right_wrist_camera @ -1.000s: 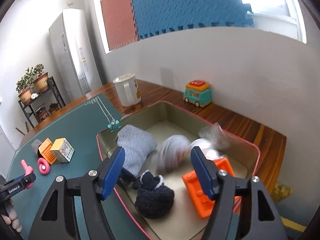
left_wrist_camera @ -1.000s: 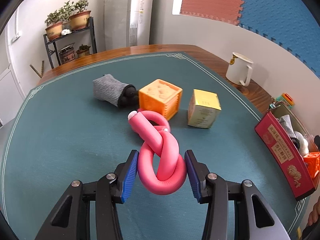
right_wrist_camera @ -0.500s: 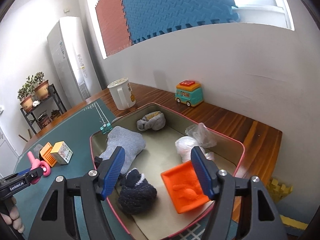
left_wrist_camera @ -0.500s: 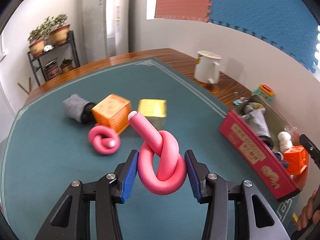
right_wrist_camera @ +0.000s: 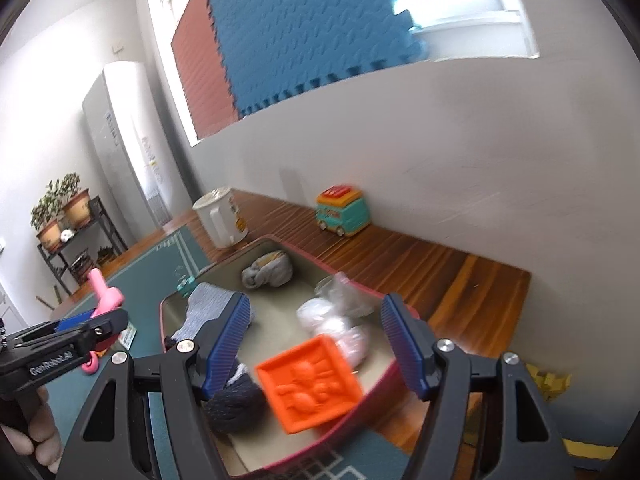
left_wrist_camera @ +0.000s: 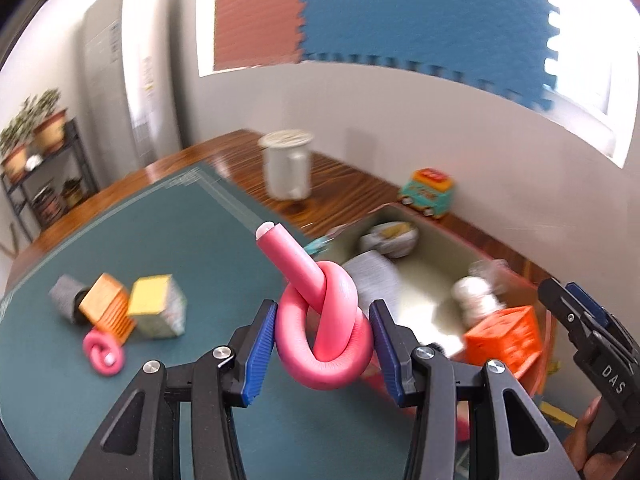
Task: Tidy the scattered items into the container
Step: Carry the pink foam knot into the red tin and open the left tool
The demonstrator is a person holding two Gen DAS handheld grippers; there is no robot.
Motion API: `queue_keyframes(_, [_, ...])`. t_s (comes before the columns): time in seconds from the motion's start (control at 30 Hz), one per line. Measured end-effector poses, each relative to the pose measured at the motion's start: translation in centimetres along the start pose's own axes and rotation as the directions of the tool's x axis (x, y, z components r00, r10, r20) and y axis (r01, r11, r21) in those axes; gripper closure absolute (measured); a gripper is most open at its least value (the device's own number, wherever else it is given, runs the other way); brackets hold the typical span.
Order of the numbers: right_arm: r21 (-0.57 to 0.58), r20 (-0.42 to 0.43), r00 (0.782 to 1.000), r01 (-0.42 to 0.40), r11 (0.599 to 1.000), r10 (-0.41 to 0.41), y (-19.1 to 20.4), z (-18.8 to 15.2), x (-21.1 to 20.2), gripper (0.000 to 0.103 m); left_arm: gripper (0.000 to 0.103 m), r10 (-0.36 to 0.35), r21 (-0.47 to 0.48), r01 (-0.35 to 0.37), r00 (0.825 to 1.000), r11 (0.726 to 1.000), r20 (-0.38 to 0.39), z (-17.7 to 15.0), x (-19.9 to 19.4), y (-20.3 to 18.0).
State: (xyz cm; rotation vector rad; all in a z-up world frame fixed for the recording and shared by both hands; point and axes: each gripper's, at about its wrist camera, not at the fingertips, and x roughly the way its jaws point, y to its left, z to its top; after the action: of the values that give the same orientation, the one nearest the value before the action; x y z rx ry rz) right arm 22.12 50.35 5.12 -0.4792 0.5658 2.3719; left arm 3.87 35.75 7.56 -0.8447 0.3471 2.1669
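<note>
My left gripper (left_wrist_camera: 323, 347) is shut on a knotted pink foam tube (left_wrist_camera: 320, 320) and holds it in the air near the red-rimmed container (left_wrist_camera: 432, 232). The container (right_wrist_camera: 280, 336) holds a grey sock (right_wrist_camera: 208, 304), a rolled sock (right_wrist_camera: 268, 272), a white bag (right_wrist_camera: 336, 320), a dark sock ball (right_wrist_camera: 236, 404) and an orange block (right_wrist_camera: 308, 384). My right gripper (right_wrist_camera: 316, 340) is open and empty above the container. On the green mat lie an orange cube (left_wrist_camera: 106, 304), a yellow box (left_wrist_camera: 156, 306), a grey sock (left_wrist_camera: 64, 296) and a pink coil (left_wrist_camera: 102, 350).
A white mug (left_wrist_camera: 288, 168) and a toy bus (left_wrist_camera: 428, 194) stand on the wooden table edge by the wall. A plant shelf (right_wrist_camera: 68, 232) stands far left. The right gripper shows at the right edge of the left wrist view (left_wrist_camera: 588, 328).
My left gripper has carried the pink tube up and to the right, toward the container. My right gripper has risen and pulled back over the container, still open.
</note>
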Motion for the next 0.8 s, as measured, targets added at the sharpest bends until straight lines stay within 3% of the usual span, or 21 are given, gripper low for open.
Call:
queue_keyframes(0.4, [0.034, 0.022, 0.998, 0.059, 0.998, -0.06, -2.2, 0.7, -0.7, 0.031, 0.053, -0.08, 0.079, 0.082, 0.997, 0.994, -0.019, 2.0, 3.0, -5.9])
queue_keyframes(0.53, [0.036, 0.026, 0.998, 0.064, 0.997, -0.065, -2.3, 0.7, -0.7, 0.031, 0.031, -0.083, 0.075, 0.085, 0.996, 0.994, -0.032, 1.7, 3.3, -5.9])
queue_keyframes(0.8, [0.019, 0.015, 0.999, 0.048, 0.999, -0.049, -1.3, 0.5, -0.4, 0.031, 0.031, -0.067, 0.032, 0.067, 0.998, 0.997, -0.018, 1.6, 2.6, -4.0])
